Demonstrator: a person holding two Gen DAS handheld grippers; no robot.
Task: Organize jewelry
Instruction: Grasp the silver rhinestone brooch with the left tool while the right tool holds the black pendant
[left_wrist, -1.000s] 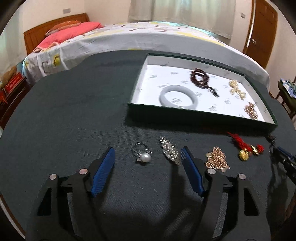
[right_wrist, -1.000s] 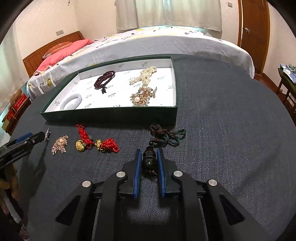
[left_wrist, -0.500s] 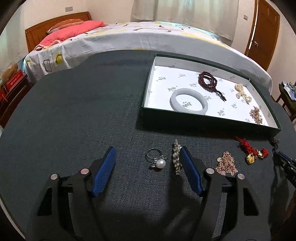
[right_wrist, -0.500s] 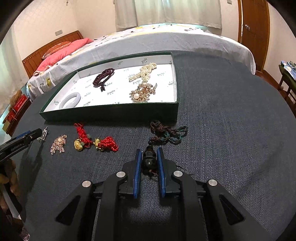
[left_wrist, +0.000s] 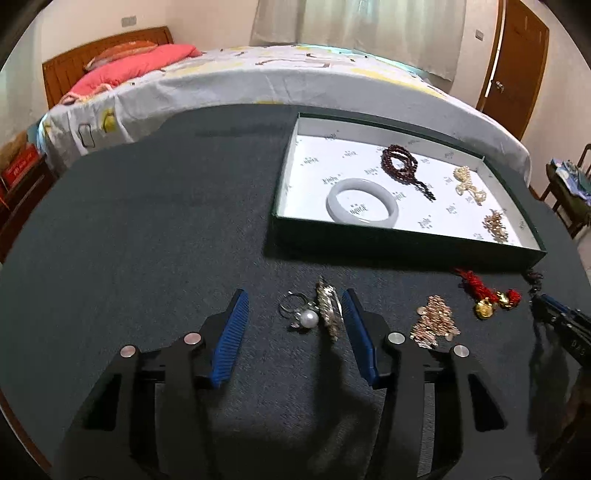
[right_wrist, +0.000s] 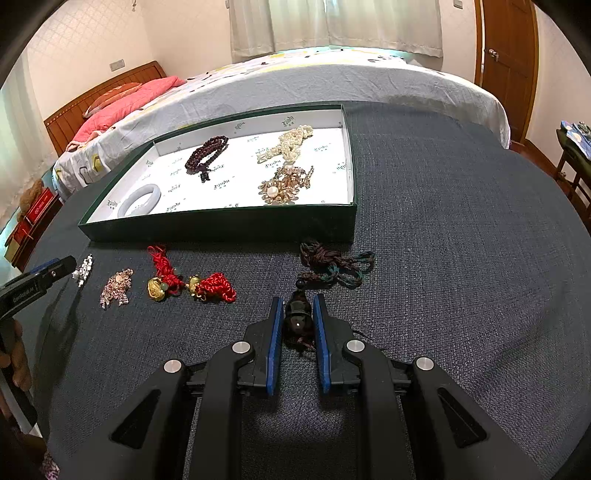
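Left gripper (left_wrist: 293, 314): jaws just been closing, narrower than one second ago, not yet pressing; blue right pad (left_wrist: 358, 334) now against the silver brooch, left pad apart from the ring.
Pearl ring (left_wrist: 301, 314): on the dark cloth (left_wrist: 147, 240) between the pads, now touching the brooch; earlier lying apart from it.
Silver brooch (left_wrist: 328, 308): pushed up on its edge beside the right pad; flat on the cloth one second ago.
Gold-pink brooch (left_wrist: 436, 321): on the cloth right of the left gripper, same place as before.
Red tassel charm (left_wrist: 487, 293): in front of the tray, not moved.
Green tray (left_wrist: 406, 245): holds white bangle (left_wrist: 362, 201), dark bead bracelet (left_wrist: 400, 166), pearl piece (left_wrist: 467, 184), unchanged.
Right gripper (right_wrist: 298, 317): clenched on the dark pendant (right_wrist: 297, 319), same grip as before; its cord (right_wrist: 332, 266) trailing on the cloth toward the tray.
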